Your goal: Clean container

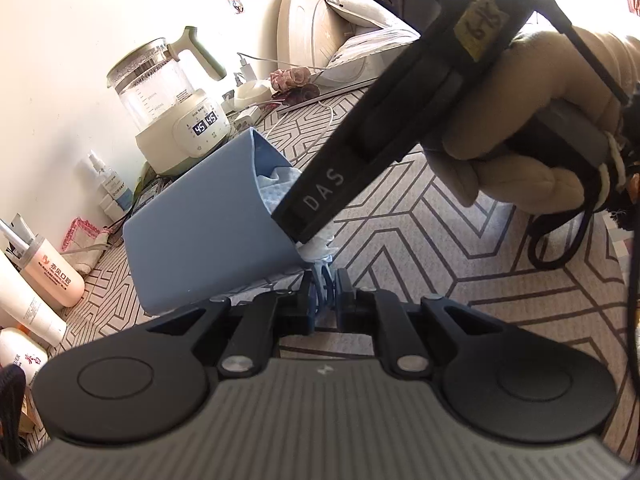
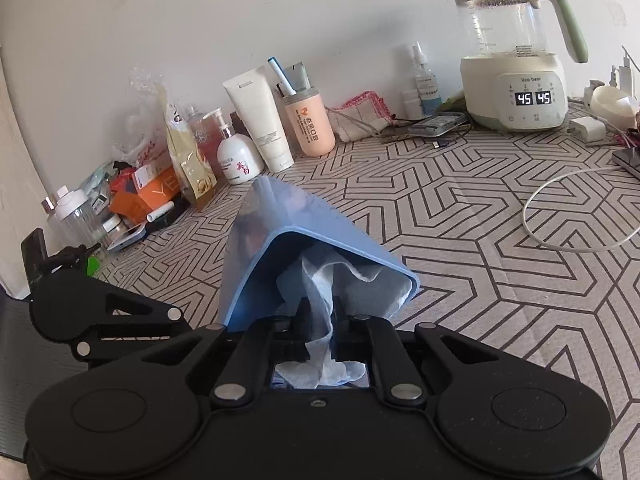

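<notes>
A light blue container [image 1: 200, 232] lies tilted on the patterned tabletop, its open mouth [image 2: 344, 264] facing the right wrist camera. My left gripper [image 1: 323, 296] is shut on the container's lower rim, and blue plastic shows between its fingers. My right gripper [image 2: 320, 320] is shut on a pale blue-white cloth [image 2: 320, 280] that is bunched inside the mouth. In the left wrist view the right gripper [image 1: 300, 232] slants down from the upper right, held by a gloved hand [image 1: 520, 120], with the cloth [image 1: 276, 188] stuffed in the opening. The left gripper's black housing [image 2: 100, 312] shows at the left.
A glass kettle on a cream base [image 2: 516, 48] stands at the back against the wall. Tubes, bottles and packets [image 2: 256, 120] crowd the back left. A white cable [image 2: 560, 208] loops on the patterned tabletop [image 2: 480, 280] to the right. A spray bottle [image 1: 108, 184] stands near the kettle.
</notes>
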### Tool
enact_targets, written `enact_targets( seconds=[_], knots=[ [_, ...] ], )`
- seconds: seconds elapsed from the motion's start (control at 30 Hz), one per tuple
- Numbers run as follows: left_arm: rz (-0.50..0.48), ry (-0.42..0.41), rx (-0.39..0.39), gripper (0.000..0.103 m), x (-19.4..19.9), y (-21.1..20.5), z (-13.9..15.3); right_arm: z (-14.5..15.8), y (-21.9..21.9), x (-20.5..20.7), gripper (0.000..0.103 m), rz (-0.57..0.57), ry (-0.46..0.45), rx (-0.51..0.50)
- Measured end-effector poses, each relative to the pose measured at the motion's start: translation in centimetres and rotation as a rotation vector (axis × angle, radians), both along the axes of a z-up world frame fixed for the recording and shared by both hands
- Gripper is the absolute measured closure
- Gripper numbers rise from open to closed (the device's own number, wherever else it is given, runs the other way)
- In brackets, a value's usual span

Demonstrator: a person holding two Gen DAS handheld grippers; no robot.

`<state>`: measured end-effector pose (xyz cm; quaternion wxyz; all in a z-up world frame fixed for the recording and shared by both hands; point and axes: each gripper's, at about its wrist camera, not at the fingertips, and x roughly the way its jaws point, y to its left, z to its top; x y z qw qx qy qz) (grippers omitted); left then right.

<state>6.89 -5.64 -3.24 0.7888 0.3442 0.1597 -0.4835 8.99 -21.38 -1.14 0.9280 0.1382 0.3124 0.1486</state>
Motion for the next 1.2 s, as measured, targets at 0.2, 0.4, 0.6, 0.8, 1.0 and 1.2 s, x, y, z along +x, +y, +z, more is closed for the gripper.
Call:
enact_targets(
  seconds=[0.2,0.4,0.6,0.8,1.0,1.2],
  knots=[
    [0.005,0.017,-0.01,0.095,-0.3,0.2,0.5,-0.3,-1.1,0.2,0.091,0.033,0.037,0.099],
    [0.019,0.026,-0.03,0.094,-0.4,0.1,0.4,-1.0,-2.3,0.0,0.092,0.08,0.062,0.328],
    [0.017,0.019,-0.045,0.095,-0.6,-0.2,0.6,-1.8,-3.9,-0.3,0.092,0.142,0.082,0.577],
    [0.016,0.053,-0.052,0.097,-0.4,-0.4,0.3,-1.5,-3.0,-0.4,0.092,0.118,0.066,0.46],
    [0.012,0.079,-0.051,0.097,-0.2,-0.1,0.5,0.0,-0.9,-0.3,0.092,0.068,0.035,0.137],
    [0.013,0.082,-0.056,0.097,-0.2,0.0,0.6,0.6,-0.4,-0.6,0.098,0.031,0.018,-0.01]
  ],
)
